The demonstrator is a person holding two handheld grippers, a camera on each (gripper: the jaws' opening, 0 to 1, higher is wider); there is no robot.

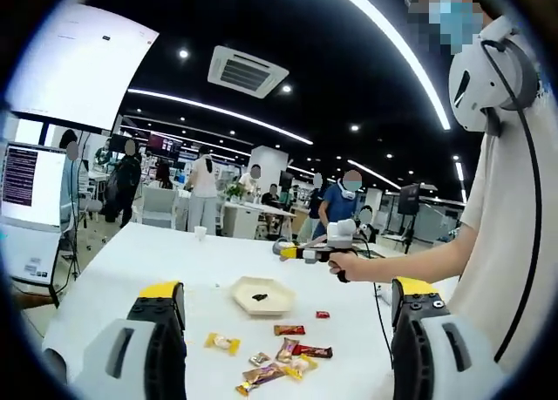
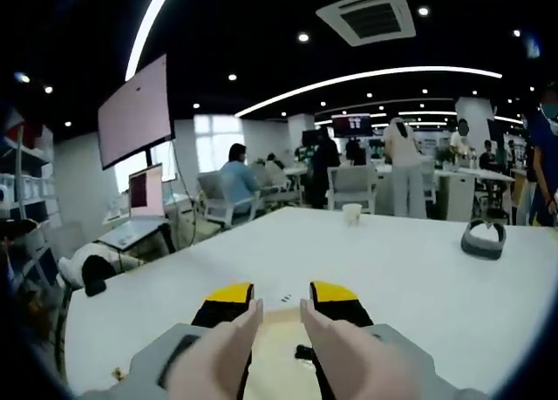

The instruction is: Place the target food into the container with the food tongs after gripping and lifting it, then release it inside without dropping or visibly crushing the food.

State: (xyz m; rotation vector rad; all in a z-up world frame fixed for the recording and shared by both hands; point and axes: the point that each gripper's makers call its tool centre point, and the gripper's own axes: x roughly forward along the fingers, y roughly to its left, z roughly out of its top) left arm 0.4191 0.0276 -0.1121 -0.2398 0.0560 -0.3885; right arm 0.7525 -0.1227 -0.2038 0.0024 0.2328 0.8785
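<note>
A cream, many-sided plate [image 1: 277, 306] sits mid-table with a small dark piece [image 1: 260, 296] in it. Several wrapped sweets lie in front of it: a yellow one [image 1: 222, 342], a small red one [image 1: 323, 314], a cluster [image 1: 281, 363]. My left gripper [image 1: 288, 287] stands open, wide of them, above the near table. My right gripper [image 1: 288, 252], held by a hand [image 1: 349, 266], hovers beyond the plate. Its yellow-tipped jaws [image 2: 283, 297] clasp beige food tongs [image 2: 228, 352] whose tips stand apart over the plate [image 2: 277, 326] and the dark piece [image 2: 302, 353].
The white table [image 2: 418, 278] carries a paper cup [image 2: 351, 213] and a grey band-shaped object [image 2: 483, 238] at its far side. A person in a white shirt [image 1: 506, 269] stands at the table's right. Screens, chairs and several people fill the office behind.
</note>
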